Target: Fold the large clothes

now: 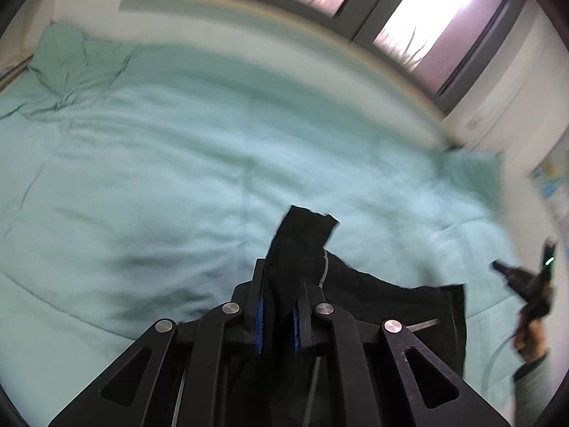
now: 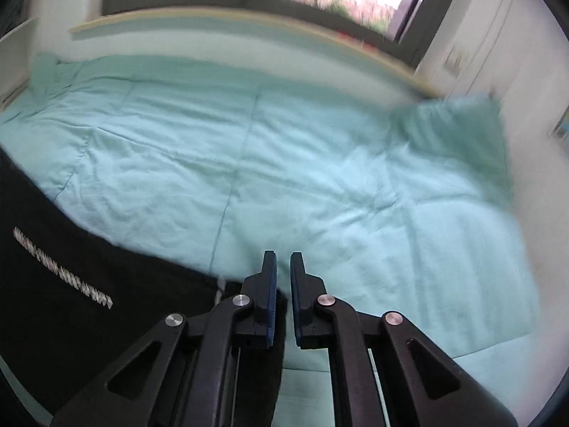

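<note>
Over the big green bed [image 1: 142, 178], lifting the black top [image 1: 302, 245] by one edge, left gripper [image 1: 278, 306] clamped on it, right gripper [image 2: 283, 284] closed at its corner; next, carrying that edge across evenly.

The bed [image 2: 320, 163] lies open across nearly its whole top — flat blue cover from the near edge to the far edge, with room to pass anywhere over the middle. A pillow [image 2: 458, 135] sits raised at the far right corner and another [image 1: 67, 60] at the far left corner. Beyond the far edge a ledge [image 2: 249, 21] and window [image 1: 426, 17] close the way. A black garment [image 2: 71, 284] hangs over the near left edge.
</note>
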### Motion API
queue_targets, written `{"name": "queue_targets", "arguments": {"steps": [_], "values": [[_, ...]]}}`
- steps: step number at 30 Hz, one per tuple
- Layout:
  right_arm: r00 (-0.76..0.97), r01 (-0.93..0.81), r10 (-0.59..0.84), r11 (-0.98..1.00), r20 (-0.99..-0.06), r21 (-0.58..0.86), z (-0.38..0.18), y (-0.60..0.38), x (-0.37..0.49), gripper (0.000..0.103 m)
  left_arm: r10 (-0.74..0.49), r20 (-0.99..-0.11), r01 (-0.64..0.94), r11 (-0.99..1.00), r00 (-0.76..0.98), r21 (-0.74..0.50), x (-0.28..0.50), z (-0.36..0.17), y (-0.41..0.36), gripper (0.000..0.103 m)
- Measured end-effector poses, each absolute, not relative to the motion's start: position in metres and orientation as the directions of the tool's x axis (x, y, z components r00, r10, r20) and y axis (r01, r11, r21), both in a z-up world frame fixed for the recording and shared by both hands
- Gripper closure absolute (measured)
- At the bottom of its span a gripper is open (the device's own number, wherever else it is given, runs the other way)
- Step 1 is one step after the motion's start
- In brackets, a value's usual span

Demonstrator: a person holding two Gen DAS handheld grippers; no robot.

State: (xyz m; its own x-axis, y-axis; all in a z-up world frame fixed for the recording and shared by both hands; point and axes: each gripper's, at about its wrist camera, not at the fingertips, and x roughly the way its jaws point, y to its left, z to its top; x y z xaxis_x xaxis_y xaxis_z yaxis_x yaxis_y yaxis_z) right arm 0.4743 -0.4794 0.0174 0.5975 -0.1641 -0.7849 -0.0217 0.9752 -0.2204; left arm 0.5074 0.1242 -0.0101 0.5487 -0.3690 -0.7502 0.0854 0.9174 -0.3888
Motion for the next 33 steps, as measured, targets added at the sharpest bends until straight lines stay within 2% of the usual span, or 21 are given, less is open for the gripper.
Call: {"name": "queue_targets", "arguments": {"steps": [3,5,6,8,14,18,19,21,22,26,29,31,33], "values": [[0.472,-0.036,-0.042,0.997,-0.881,-0.067,-0.039,-0.493,0.499,0.094,-0.373,-0.805,0.0,0.907,0.462,-0.421,0.522,-0.062,0.133,0.092],[0.437,-0.011,0.119,0.992,-0.891,0.128,-0.06,-0.507,0.496,0.091,-0.403,-0.797,-0.024,0.886,0.449,-0.462,0.518,-0.077,0.141,0.092],[0.435,-0.003,0.173,0.982,-0.884,0.191,-0.065,-0.513,0.492,0.086,-0.412,-0.791,-0.024,0.881,0.452,-0.473,0.515,-0.08,0.144,0.092],[0.437,0.017,0.261,0.954,-0.861,0.298,-0.073,-0.528,0.481,0.054,-0.423,-0.787,-0.018,0.877,0.449,-0.481,0.513,-0.081,0.148,0.091],[0.404,0.002,0.231,0.967,-0.885,0.253,-0.088,-0.533,0.473,0.051,-0.398,-0.812,0.001,0.898,0.427,-0.44,0.516,-0.085,0.139,0.091],[0.36,0.039,0.266,0.953,-0.894,0.299,-0.111,-0.541,0.482,0.05,-0.385,-0.821,-0.012,0.903,0.422,-0.429,0.514,-0.088,0.136,0.091],[0.335,0.041,0.273,0.952,-0.902,0.304,-0.121,-0.539,0.485,0.05,-0.383,-0.82,-0.016,0.903,0.425,-0.43,0.513,-0.087,0.137,0.091],[0.304,0.043,0.246,0.962,-0.92,0.271,-0.13,-0.532,0.487,0.088,-0.371,-0.816,-0.029,0.904,0.444,-0.427,0.51,-0.08,0.139,0.091],[0.288,0.061,0.239,0.962,-0.927,0.267,-0.128,-0.529,0.485,0.091,-0.372,-0.806,-0.03,0.901,0.461,-0.433,0.506,-0.072,0.141,0.091],[0.381,0.101,0.128,0.979,-0.915,0.179,-0.073,-0.526,0.465,0.093,-0.41,-0.738,0.004,0.875,0.536,-0.484,0.492,-0.027,0.147,0.091],[0.44,0.076,0.038,0.994,-0.897,0.079,-0.037,-0.517,0.461,0.093,-0.401,-0.694,0.049,0.882,0.598,-0.468,0.491,0.006,0.141,0.091],[0.464,0.067,-0.026,0.998,-0.886,0.006,-0.026,-0.51,0.469,0.093,-0.372,-0.686,0.039,0.892,0.626,-0.449,0.497,0.011,0.137,0.091],[0.444,0.089,-0.02,0.996,-0.896,0.022,-0.035,-0.514,0.484,0.094,-0.337,-0.72,-0.017,0.9,0.607,-0.436,0.51,-0.006,0.136,0.091]]}}
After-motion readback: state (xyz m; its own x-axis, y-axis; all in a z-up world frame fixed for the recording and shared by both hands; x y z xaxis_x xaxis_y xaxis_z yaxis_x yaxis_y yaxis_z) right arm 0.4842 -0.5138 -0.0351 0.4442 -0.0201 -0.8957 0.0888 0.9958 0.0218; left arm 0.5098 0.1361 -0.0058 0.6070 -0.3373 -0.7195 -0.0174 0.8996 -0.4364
